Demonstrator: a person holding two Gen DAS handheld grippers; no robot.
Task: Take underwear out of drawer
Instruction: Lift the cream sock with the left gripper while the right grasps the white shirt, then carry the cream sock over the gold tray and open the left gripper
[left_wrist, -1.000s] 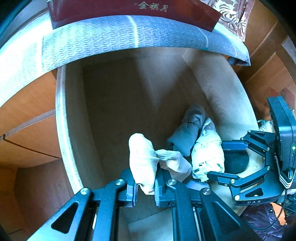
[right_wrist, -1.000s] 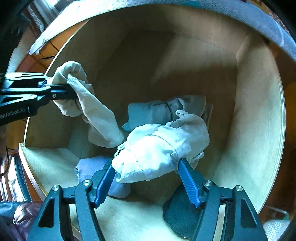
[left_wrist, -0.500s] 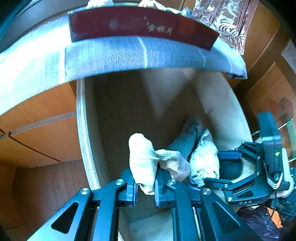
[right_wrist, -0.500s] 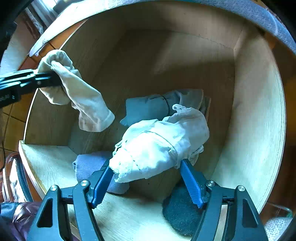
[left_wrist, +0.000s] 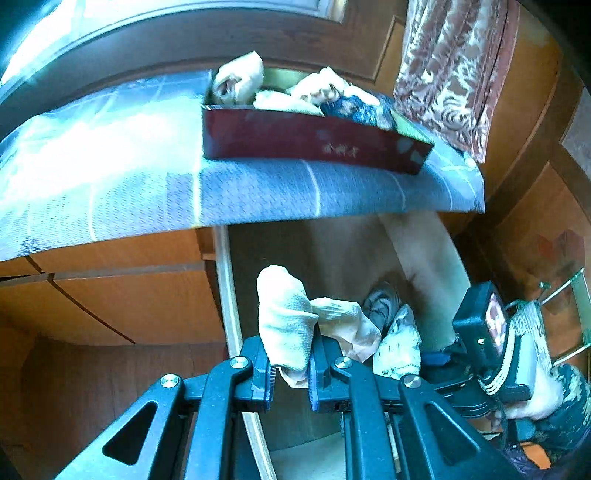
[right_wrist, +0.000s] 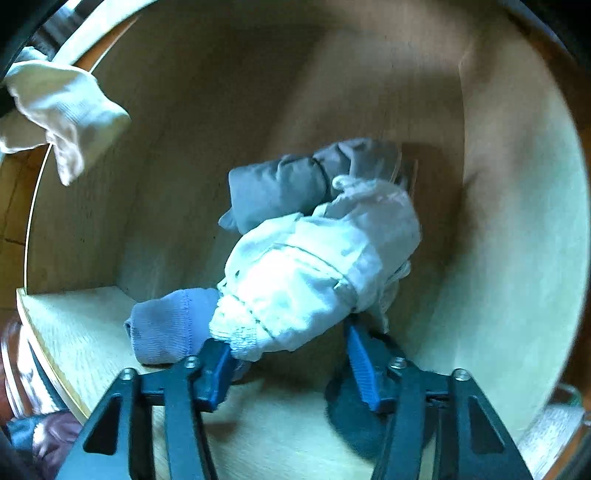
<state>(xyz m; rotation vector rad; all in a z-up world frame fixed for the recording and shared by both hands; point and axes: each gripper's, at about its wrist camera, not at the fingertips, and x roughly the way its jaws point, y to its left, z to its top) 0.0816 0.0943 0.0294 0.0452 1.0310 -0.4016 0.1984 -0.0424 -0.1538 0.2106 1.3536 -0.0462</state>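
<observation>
My left gripper (left_wrist: 290, 365) is shut on a cream underwear piece (left_wrist: 284, 317) and holds it above the open wooden drawer (left_wrist: 226, 295). The same cream piece (right_wrist: 62, 110) hangs at the upper left of the right wrist view. Inside the drawer (right_wrist: 517, 229), my right gripper (right_wrist: 290, 365) has its blue pads pressed on both sides of a white lacy underwear bundle (right_wrist: 314, 266). In the left wrist view that bundle (left_wrist: 399, 343) sits at the tips of the right gripper (left_wrist: 436, 360). A grey rolled piece (right_wrist: 280, 184) lies just behind it.
A purple-blue garment (right_wrist: 170, 325) and a dark one (right_wrist: 354, 413) lie at the drawer's front. On the blue patterned bed cover (left_wrist: 258, 192) above stands a dark red box (left_wrist: 314, 140) holding several garments. Orange-brown cabinet fronts (left_wrist: 129, 295) are on the left.
My left gripper has risen up and back out of the drawer with the cream piece, bringing the red box into view. The right gripper's jaws have narrowed on the white bundle.
</observation>
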